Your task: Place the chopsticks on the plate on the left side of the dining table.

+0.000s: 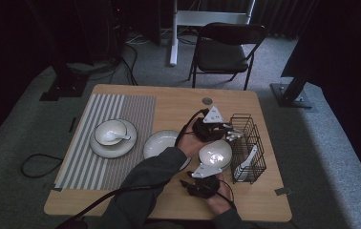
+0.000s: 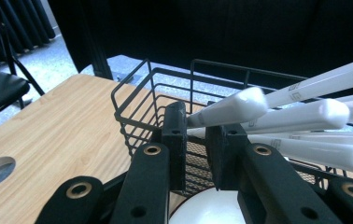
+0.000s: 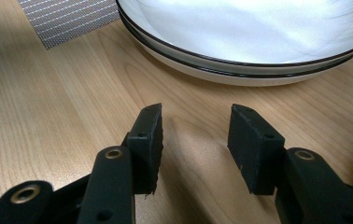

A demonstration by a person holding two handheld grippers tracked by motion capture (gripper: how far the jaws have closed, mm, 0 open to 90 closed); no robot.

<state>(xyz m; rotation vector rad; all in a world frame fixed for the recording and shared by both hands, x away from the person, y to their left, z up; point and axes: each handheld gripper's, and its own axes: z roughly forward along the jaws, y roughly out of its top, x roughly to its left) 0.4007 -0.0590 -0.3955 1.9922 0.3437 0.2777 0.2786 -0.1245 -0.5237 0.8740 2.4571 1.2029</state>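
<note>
Wood: the tabletop (image 1: 169, 102) is pale wood grain with a round hole (image 1: 207, 101) near its far edge.
Mat: one grey striped mat (image 1: 121, 107) covers the left part of the tabletop.
Room: grey carpet (image 1: 35, 124), dark curtains behind, one black folding chair (image 1: 226, 47) beyond the tabletop, cables on the floor at the left.
Plates: two; one on the mat under a bowl (image 1: 113, 148), one bare plate (image 1: 162, 143) near the middle, its black rim seen close in the right gripper view (image 3: 258, 74).
Bowls: two; one (image 1: 110, 130) on the mat's plate with a spoon in it (image 1: 121, 137), one (image 1: 215, 153) between the two hands just left of the basket.
Basket: one black wire basket (image 1: 248, 143) at the right side of the tabletop, holding white spoons; four handles (image 2: 305, 116) lean out of it in the left gripper view.
Left tool (image 2: 195, 140): at the basket's near wall, jaws narrow; whether the pads press on the nearest spoon handle (image 2: 230, 107), which lies between their tips, I cannot tell.
Right tool (image 3: 195, 140): low over bare wood, jaws apart with nothing between them, plate just ahead.
</note>
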